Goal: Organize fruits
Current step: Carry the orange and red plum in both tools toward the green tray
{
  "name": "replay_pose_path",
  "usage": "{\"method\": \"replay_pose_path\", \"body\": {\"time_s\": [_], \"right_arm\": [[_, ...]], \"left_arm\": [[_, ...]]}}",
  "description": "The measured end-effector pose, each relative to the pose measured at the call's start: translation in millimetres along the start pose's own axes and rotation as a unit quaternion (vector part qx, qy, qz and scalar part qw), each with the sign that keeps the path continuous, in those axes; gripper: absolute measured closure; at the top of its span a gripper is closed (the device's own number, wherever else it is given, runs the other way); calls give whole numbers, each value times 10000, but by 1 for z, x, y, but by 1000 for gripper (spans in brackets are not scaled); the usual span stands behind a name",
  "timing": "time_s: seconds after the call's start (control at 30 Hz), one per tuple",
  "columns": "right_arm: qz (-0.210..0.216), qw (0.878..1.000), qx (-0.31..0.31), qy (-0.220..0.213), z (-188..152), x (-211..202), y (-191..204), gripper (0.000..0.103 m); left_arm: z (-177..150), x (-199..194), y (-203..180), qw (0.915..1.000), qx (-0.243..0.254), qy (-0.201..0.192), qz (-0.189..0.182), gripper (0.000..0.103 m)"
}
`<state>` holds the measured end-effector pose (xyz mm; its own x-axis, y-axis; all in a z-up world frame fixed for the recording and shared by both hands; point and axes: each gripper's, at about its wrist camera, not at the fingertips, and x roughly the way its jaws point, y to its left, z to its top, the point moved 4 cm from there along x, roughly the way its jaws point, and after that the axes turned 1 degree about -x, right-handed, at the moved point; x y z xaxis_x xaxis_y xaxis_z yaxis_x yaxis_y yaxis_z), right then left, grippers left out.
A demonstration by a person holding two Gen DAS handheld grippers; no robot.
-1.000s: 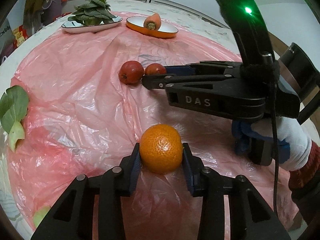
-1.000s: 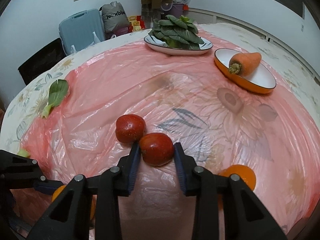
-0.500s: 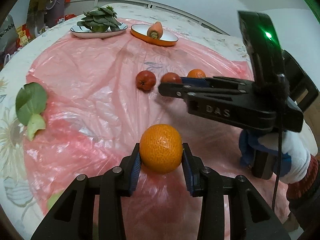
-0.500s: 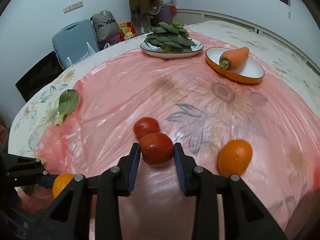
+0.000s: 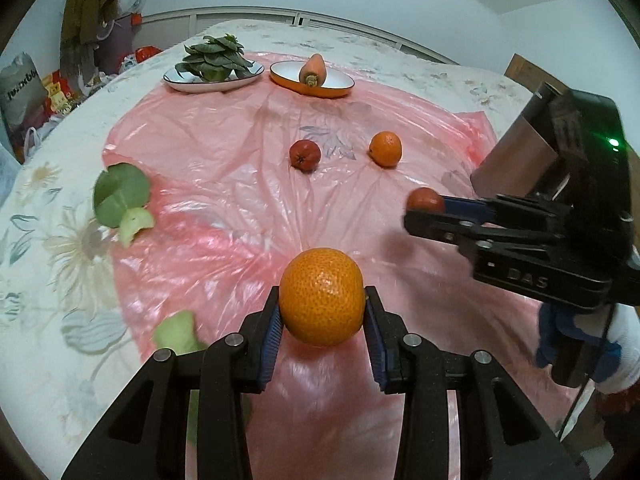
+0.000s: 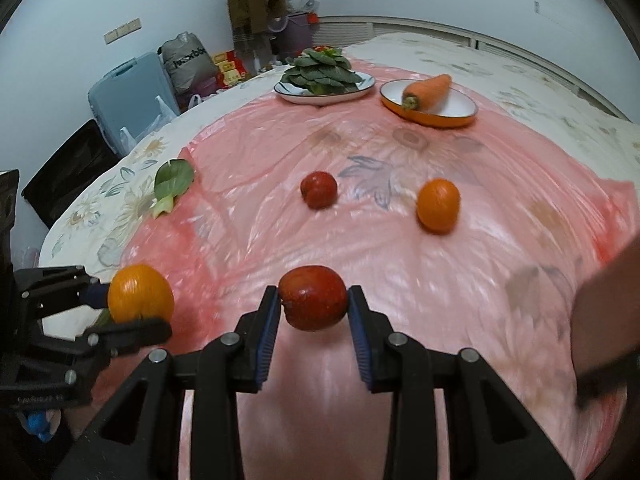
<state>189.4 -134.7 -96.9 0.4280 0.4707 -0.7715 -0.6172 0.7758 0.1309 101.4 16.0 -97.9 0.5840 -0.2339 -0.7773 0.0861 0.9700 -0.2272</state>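
Pink plastic sheet (image 5: 224, 184) covers the table. Left gripper (image 5: 322, 312) clamps a mandarin (image 5: 322, 296) above it; right gripper (image 6: 312, 306) clamps a red fruit (image 6: 313, 298). Another mandarin (image 6: 438, 205) and red fruit (image 6: 319, 189) lie apart on the sheet.

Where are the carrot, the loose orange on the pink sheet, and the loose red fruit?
carrot (image 6: 429, 89), right wrist view, mid body.
loose orange (image 6: 438, 205), right wrist view, centre.
loose red fruit (image 5: 305, 155), left wrist view, centre.

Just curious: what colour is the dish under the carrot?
Orange outside, white inside; the dish shows best in the right wrist view.
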Motion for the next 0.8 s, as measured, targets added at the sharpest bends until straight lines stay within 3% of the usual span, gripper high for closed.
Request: {"method": "replay_pose_path", "body": {"time_s": [0.4, 0.8], "right_arm": [[-437, 9969, 654, -66, -53, -59, 9, 78], [-924, 9900, 1056, -176, -105, -120, 10, 78]], "left_arm": [[-16, -33, -19, 9987, 392, -115, 313, 70], [-34, -66, -43, 9969, 681, -276, 280, 70]]}}
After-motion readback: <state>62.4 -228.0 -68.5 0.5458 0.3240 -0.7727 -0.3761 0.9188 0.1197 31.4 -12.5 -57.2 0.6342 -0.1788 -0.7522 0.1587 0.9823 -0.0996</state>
